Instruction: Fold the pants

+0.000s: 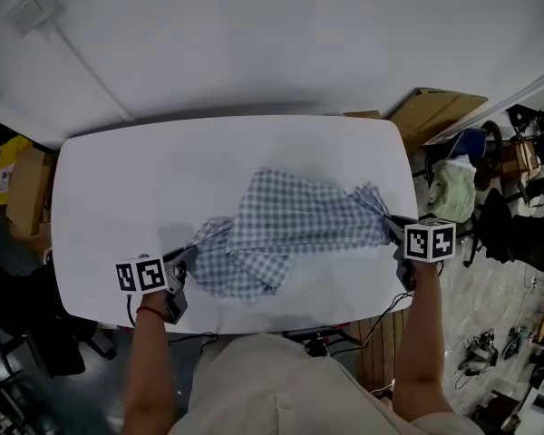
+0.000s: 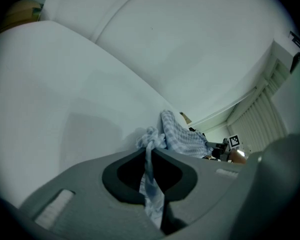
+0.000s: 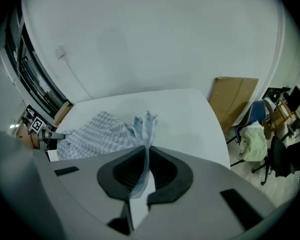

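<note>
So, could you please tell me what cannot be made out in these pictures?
- Which part of the pants the left gripper and right gripper pinch: cloth bunched at the jaws, both gripper views.
- The pants' lower layers: head view, covered by the top layer.
- The table, near edge: head view, hidden by the person's body.
- At right, things on the floor: head view, too small, cut off by the edge.

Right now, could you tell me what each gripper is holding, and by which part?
Both hold the checked pants: the left gripper pinches bunched fabric at the garment's left end, the right gripper bunched fabric at its right end.
</note>
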The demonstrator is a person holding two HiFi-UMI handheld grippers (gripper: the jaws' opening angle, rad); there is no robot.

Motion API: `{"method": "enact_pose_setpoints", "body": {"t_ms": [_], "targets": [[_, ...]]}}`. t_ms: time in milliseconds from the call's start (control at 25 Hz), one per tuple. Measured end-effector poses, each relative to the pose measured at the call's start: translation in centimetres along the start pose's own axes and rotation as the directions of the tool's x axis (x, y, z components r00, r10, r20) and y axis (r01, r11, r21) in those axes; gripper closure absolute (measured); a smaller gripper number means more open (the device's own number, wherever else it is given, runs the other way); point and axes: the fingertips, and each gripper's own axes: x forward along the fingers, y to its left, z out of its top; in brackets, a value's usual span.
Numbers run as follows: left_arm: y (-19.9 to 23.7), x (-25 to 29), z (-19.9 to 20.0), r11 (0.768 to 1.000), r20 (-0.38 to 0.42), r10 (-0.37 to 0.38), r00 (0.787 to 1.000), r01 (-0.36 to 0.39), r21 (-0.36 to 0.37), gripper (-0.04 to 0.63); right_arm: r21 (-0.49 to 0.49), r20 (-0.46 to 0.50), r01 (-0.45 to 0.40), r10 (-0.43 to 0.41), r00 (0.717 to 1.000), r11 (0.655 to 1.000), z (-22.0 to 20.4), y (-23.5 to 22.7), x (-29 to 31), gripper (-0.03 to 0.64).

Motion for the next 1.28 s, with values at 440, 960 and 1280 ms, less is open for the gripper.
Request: {"method": "enact_pose_setpoints", "body": {"t_ms": [440,960,1280], "targets": [[11.9,-14.6,2.3,0.929,0.1,0.369,0.924,-0.364,-0.068,0.566,-0.012,-0.001,-0.031,0.031,1.0,0.999,-1.6,3.0,0.1,0.58],[19.1,-23.7,3.0,0.658,0.151,0.749,0.645,-0.75,-0.06,0.566,-0.043,-0.105,0.092,-0.096,0.99,0.995,-5.1,0.4,-0.3,0.58],[21.1,-26.2,2.9,0.555,0.13,0.827,0.547,-0.831,-0.034,0.566,-0.076,-0.202,0.174,-0.185,0.962,0.982,-7.9,-3.6,-1.7,0.58]]}}
